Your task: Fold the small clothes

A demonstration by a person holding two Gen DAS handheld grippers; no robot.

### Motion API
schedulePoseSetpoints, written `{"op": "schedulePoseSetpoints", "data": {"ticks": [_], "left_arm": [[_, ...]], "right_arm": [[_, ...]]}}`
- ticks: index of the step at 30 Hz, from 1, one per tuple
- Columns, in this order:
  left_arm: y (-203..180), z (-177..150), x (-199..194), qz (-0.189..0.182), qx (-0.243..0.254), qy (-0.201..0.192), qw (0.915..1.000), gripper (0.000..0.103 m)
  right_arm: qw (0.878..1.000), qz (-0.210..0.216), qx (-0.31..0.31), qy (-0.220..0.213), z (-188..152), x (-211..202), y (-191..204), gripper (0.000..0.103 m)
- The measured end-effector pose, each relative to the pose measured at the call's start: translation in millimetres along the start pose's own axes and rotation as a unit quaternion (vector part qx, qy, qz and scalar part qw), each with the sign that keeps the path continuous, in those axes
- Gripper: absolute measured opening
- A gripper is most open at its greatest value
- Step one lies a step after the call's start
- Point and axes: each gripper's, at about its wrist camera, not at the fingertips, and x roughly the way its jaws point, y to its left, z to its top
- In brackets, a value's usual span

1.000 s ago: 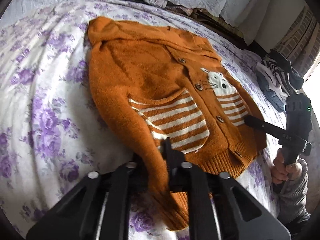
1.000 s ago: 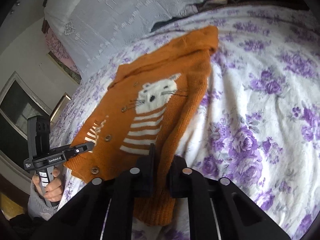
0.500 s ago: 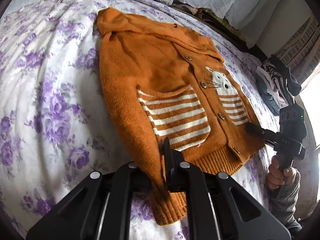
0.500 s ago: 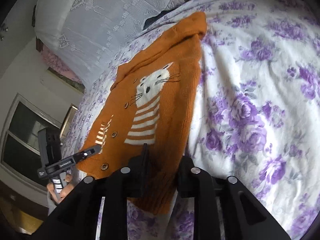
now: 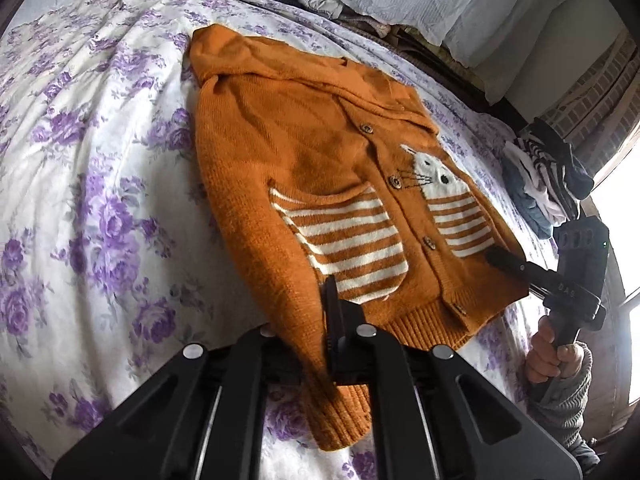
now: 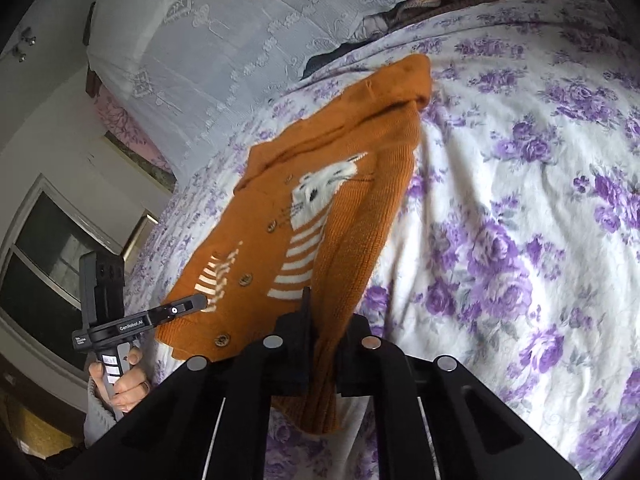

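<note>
An orange knitted child's cardigan (image 5: 320, 168) with a white cat and striped pockets hangs front up over a floral bedsheet (image 5: 80, 184); it also shows in the right wrist view (image 6: 332, 200). My left gripper (image 5: 316, 344) is shut on one sleeve near its cuff (image 5: 340, 420). My right gripper (image 6: 324, 344) is shut on the other sleeve, whose cuff (image 6: 320, 412) hangs below the jaws. Each gripper shows in the other's view, the right (image 5: 508, 264) and the left (image 6: 180, 310), at the hem's sides.
A white lace cover (image 6: 240, 40) lies over pillows at the bed's head. A pile of dark and striped clothes (image 5: 548, 184) sits at the bed's right edge near a bright window. A window (image 6: 44, 264) shows in the right wrist view.
Both grippers have risen and pulled back with the sleeves, lifting the cardigan's lower part off the sheet and stretching it out. Both grips are unchanged.
</note>
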Motion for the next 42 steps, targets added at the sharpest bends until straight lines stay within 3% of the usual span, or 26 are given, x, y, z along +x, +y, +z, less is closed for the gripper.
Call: {"op": "schedulePoseSetpoints", "data": {"ticks": [13, 30, 42], "left_arm": [[-12.7, 32.2, -9.6, 0.025, 0.043, -0.019, 0.9986, 0.006], [-13.1, 84.7, -13.8, 0.038, 0.047, -0.05, 0.9969, 0.006], [-7.7, 117.4, -0.4, 0.039, 0.042, -0.046, 0.9973, 0.006]], "right_arm": [[1.0, -0.003, -0.012, -0.011, 28.8, -2.9, 16.0, 0.009], [1.0, 0.002, 0.002, -0.024, 82.9, 12.6, 23.3, 0.009], [0.999, 0.014, 0.009, -0.034, 124.7, 29.3, 25.2, 0.009]]}}
